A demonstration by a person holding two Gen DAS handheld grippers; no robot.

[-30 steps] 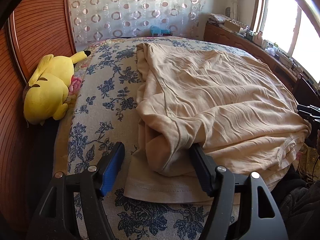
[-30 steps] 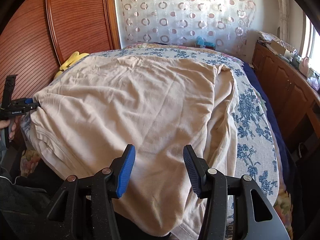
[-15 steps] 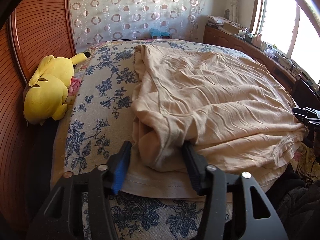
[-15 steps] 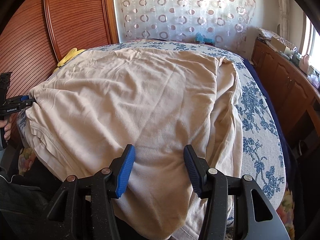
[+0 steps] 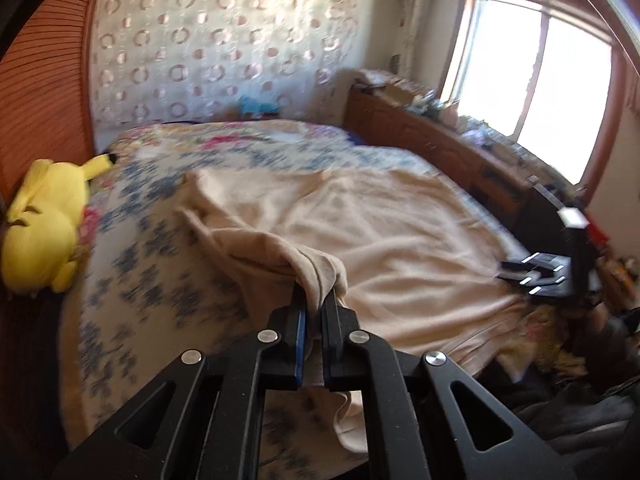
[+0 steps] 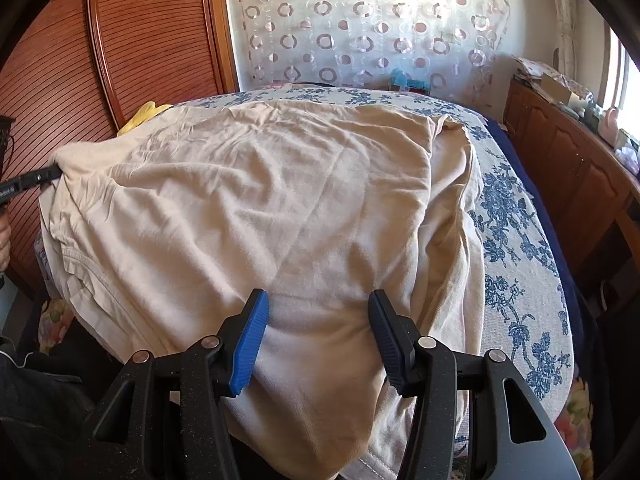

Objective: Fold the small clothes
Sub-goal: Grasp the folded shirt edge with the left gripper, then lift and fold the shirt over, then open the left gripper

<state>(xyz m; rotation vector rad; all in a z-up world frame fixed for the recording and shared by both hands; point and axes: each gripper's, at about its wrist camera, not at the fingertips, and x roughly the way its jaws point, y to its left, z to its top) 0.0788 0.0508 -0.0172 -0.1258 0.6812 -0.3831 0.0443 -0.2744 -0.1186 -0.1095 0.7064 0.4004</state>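
1. Left gripper (image 5: pixel 316 312) is now clamping a bunched sleeve edge of the beige shirt (image 5: pixel 400 240); half a second ago it was only straddling that fold, so the grab is done and lifting looks like it's starting.
2. Right gripper (image 6: pixel 316 336) is hanging wide apart over the shirt's near hem, gripping nothing.
3. Shirt is lying spread across the floral bedspread (image 6: pixel 516 220), mostly flat.
4. Yellow plush (image 5: pixel 40 224) is sitting off by the wooden headboard (image 6: pixel 120 40), well clear of the fold.
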